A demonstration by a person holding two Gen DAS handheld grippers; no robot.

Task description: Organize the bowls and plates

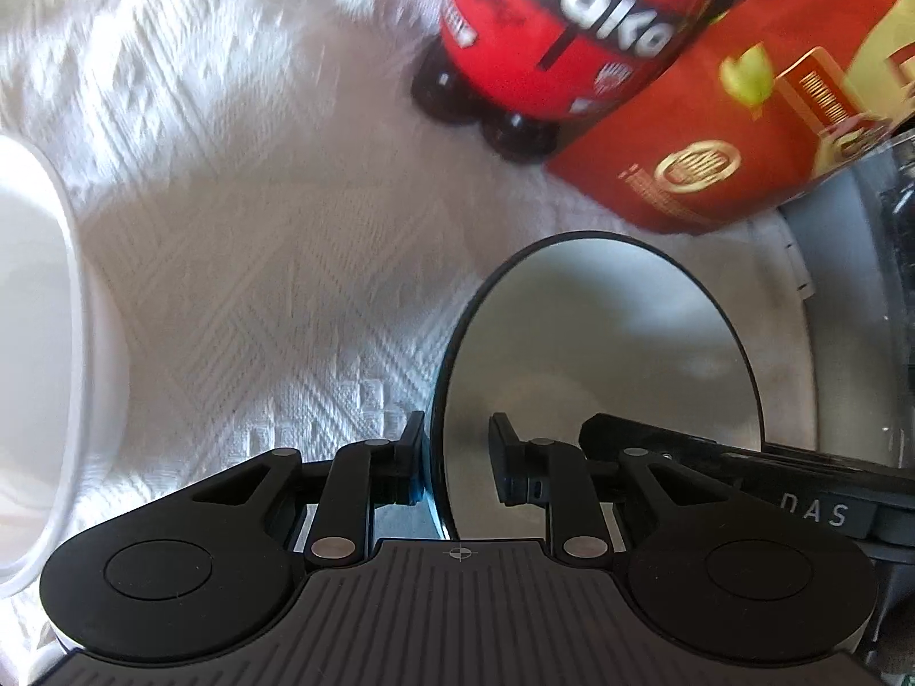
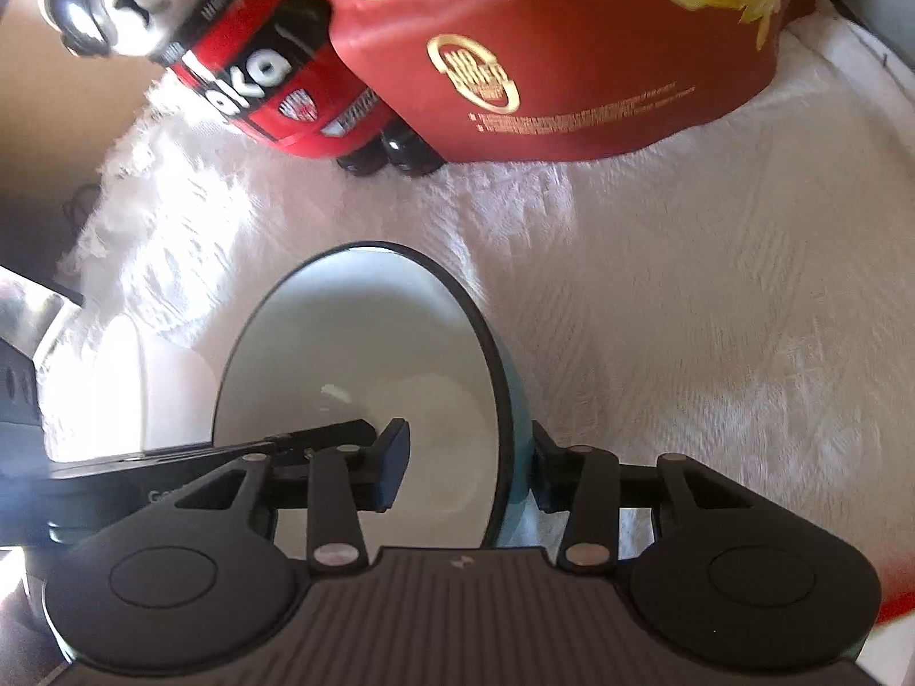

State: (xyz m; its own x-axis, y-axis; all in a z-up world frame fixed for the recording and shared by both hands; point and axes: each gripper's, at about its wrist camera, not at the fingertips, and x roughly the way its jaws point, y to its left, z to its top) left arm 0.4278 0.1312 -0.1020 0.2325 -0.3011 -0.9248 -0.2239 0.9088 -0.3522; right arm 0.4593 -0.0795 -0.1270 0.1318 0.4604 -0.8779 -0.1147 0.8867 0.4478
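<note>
Fingers (image 1: 413, 446) astride bowl (image 1: 600, 343) rim, white tablecloth (image 1: 257, 228).

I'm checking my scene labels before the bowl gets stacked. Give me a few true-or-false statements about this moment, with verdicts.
1. The left gripper and the right gripper each have one finger inside the bowl. True.
2. The bowl is red outside. False: it is pale blue, with a dark rim.
3. A red-labelled bottle stands on the cloth beside a red bag. True.
4. The cloth is plain black. False: it is white and textured.
</note>
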